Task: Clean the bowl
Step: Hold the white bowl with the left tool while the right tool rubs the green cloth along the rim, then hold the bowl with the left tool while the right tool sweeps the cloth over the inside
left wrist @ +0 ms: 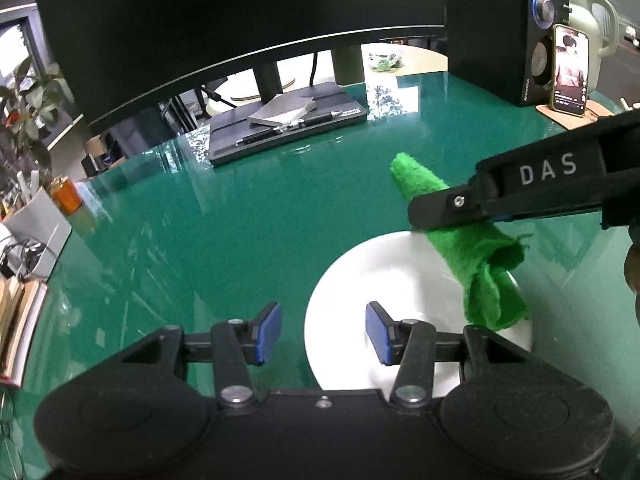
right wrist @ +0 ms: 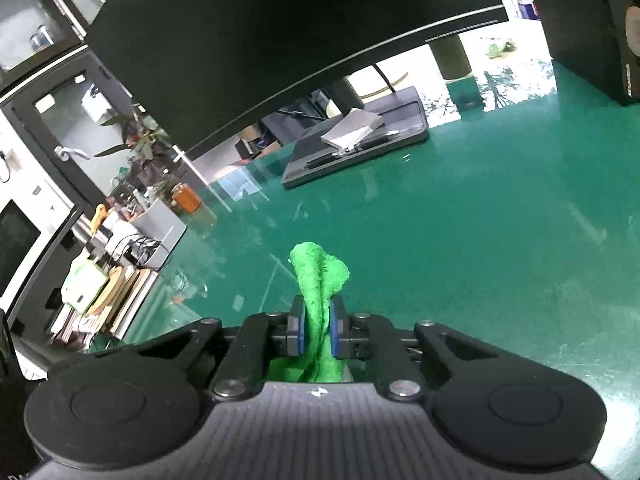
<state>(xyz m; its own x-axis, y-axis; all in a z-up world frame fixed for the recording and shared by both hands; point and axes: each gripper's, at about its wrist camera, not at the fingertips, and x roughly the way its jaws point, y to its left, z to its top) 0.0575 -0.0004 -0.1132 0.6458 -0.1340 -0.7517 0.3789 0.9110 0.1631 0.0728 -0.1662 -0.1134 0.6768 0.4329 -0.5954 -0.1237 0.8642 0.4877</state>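
A white bowl (left wrist: 360, 280) sits on the green table, low and right of centre in the left wrist view. My left gripper (left wrist: 323, 330) is open just above the bowl's near left rim, with one blue pad over the table and the other over the bowl. A rolled green cloth (left wrist: 468, 252) hangs over the bowl's far right side, and my right gripper (left wrist: 436, 216) is shut on it. In the right wrist view the green cloth (right wrist: 318, 280) sticks out forward between the shut pads of my right gripper (right wrist: 318, 330). The bowl does not show in that view.
A large dark monitor (left wrist: 224, 32) stands at the back on a flat stand (left wrist: 280, 128) holding pens and a grey pad. A speaker (left wrist: 496, 40) and a phone (left wrist: 570, 70) stand at the back right. An orange jar (left wrist: 66, 196), books and a plant crowd the left edge.
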